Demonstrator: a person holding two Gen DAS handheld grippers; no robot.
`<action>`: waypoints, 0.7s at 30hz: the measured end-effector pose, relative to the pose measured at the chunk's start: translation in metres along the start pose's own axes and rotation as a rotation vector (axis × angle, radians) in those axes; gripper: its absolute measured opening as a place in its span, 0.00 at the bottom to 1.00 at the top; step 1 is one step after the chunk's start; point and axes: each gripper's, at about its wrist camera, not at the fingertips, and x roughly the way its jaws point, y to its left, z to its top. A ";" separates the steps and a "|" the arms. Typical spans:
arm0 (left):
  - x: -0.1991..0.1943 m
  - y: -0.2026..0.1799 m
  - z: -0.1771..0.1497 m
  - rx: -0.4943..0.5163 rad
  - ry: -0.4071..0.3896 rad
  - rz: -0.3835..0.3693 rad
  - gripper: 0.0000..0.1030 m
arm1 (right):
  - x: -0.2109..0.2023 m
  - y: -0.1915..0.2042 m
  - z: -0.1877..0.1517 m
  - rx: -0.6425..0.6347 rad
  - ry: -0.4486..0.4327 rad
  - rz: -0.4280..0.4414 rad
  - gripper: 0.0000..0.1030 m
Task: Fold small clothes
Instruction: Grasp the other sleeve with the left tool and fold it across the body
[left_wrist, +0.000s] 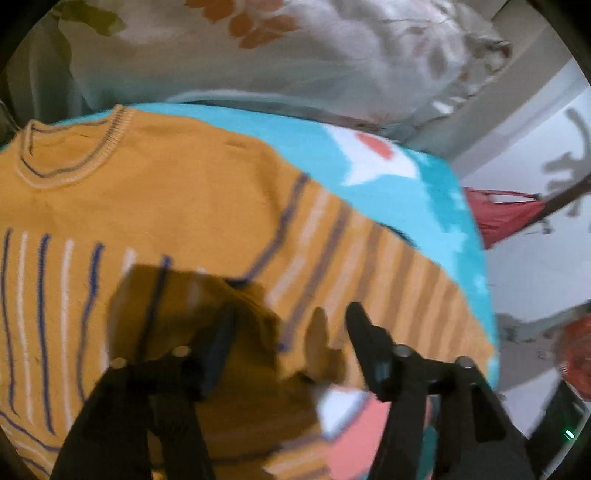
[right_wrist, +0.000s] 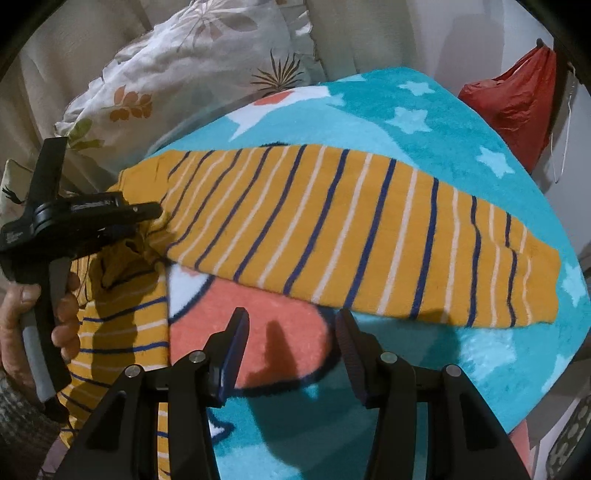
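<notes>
Both grippers, L (left_wrist: 291, 332) & R (right_wrist: 291, 332), apart, empty; striped sweater (right_wrist: 332, 221) on teal blanket (right_wrist: 461, 122), pillow (right_wrist: 184, 66) behind.

One striped mustard sweater (right_wrist: 332, 229) is counted, on one turquoise star blanket (right_wrist: 443, 122). One floral pillow (right_wrist: 192, 62) is noted at upper left, one red bag (right_wrist: 517, 99) at upper right. Two grippers are recorded: left gripper (right_wrist: 147, 214), right gripper (right_wrist: 291, 325). One hand (right_wrist: 22, 325) is seen.
</notes>
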 end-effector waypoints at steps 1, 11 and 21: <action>-0.007 0.000 -0.003 -0.009 0.005 -0.019 0.61 | 0.001 0.002 0.004 -0.006 -0.005 0.005 0.51; -0.108 0.076 -0.066 -0.154 -0.100 0.253 0.65 | 0.017 0.088 0.044 -0.150 -0.036 0.244 0.51; -0.140 0.186 -0.155 -0.456 -0.080 0.467 0.65 | 0.106 0.177 0.056 -0.266 0.118 0.374 0.51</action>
